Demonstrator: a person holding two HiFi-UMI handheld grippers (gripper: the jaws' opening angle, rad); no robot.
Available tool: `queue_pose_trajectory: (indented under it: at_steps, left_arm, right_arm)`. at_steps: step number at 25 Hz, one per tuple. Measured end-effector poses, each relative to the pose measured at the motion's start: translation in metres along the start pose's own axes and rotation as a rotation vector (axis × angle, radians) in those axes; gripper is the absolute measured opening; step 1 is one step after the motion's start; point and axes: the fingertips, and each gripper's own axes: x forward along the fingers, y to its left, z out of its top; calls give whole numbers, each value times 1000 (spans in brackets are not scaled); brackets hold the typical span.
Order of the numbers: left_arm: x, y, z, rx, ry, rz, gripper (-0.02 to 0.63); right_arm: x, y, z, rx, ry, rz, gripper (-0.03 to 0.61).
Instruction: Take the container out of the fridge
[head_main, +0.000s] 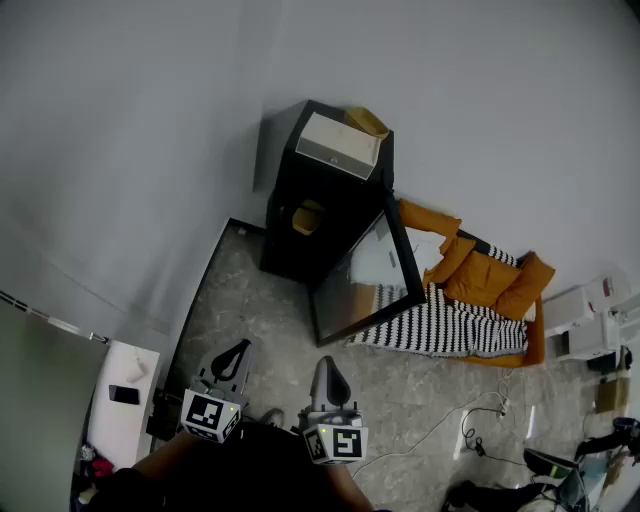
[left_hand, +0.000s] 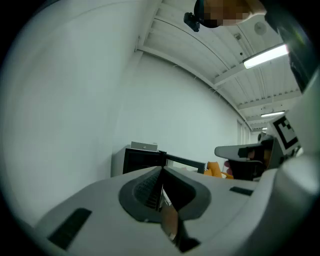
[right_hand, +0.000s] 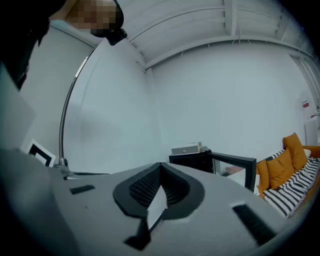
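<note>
Container, a yellowish one, sits inside the black fridge, far ahead of the fingers. The fridge door stands wide open. Bare floor lies between. The left gripper and right gripper are both squeezed together, holding nothing.

We cannot identify the small yellowish item inside the open black fridge; the head view's lower edge cuts off our dark-sleeved arms.

Grey left tongs and right tongs bear black pads, black-and-white marker cubes.
</note>
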Motion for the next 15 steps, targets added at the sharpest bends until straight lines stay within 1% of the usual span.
queue_pose_trajectory:
  at_steps: [5, 11, 15]
  left_arm:
    - [-4, 6, 22, -12, 6, 9, 6]
    - [-5, 12, 14, -9, -2, -17, 6]
    - [-4, 27, 28, -11, 2, -10, 6]
  right_arm:
    - [0, 6, -2, -3, -1, -4, 0]
    - [1, 12, -2, 25, -16, -23, 0]
    - [9, 20, -2, 23, -22, -41, 0]
